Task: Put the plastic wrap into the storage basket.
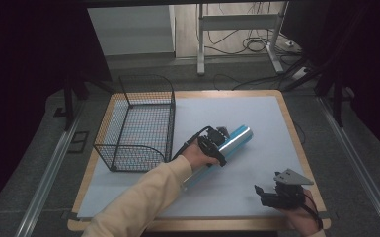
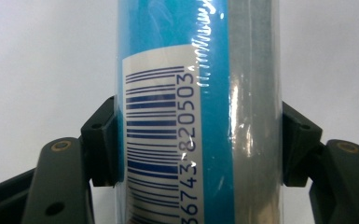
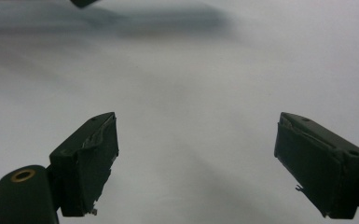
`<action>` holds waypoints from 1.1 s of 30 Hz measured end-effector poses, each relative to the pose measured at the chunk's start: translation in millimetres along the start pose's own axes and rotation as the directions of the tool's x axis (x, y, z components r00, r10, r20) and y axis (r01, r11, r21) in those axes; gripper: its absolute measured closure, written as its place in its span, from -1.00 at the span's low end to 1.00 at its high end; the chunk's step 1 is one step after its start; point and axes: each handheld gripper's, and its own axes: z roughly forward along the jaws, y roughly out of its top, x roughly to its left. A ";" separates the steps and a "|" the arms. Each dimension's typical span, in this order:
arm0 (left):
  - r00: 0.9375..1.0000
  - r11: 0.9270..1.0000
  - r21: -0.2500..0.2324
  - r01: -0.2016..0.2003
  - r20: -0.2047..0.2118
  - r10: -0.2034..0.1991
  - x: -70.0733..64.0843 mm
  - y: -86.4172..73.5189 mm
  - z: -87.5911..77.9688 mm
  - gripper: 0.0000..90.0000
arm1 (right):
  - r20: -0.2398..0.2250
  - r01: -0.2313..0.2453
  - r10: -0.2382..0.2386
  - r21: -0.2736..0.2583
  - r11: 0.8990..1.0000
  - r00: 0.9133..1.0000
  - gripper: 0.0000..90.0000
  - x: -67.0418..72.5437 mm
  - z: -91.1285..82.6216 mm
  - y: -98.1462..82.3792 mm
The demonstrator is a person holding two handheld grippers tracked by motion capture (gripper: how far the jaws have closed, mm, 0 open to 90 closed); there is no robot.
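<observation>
The left gripper is pinching a tube, its two black pads pressing flat against opposite sides of it. In the left gripper view the tube is running straight up between the jaws, wrapped in shiny clear film, blue on one side and silver-grey on the other, with a white barcode label facing the camera. In the high view the tube is lying at a slant over the middle of the mat, its silver end pointing up and to the right, its blue lower end passing under the person's hand. Whether it is touching the mat I cannot tell. The left hand is gripping the tool from behind, and a pale yellow sleeve is reaching in from the bottom edge.

The right gripper is sitting low near the front right corner of the mat, well apart from the tube, with its jaws spread wide and nothing between them. In the right gripper view its gripper is looking over bare grey mat.

A black wire basket is standing on the left part of the mat, near the tube but not touching it. The mat is lying on a wooden table.
</observation>
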 end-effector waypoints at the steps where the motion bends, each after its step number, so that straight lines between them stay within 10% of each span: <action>1: 1.000 1.000 -0.016 0.008 -0.003 -0.008 1.7 1.1 -6.0 -0.30 | 0.001 0.000 0.000 0.000 1.000 1.000 -0.69 0.0 -0.1 0.0; 33: 0.999 0.989 -0.149 -0.005 -0.032 0.000 9.7 17.4 -79.6 -0.30 | 0.008 -0.006 0.006 0.000 1.000 1.000 -0.69 -0.7 -0.6 0.0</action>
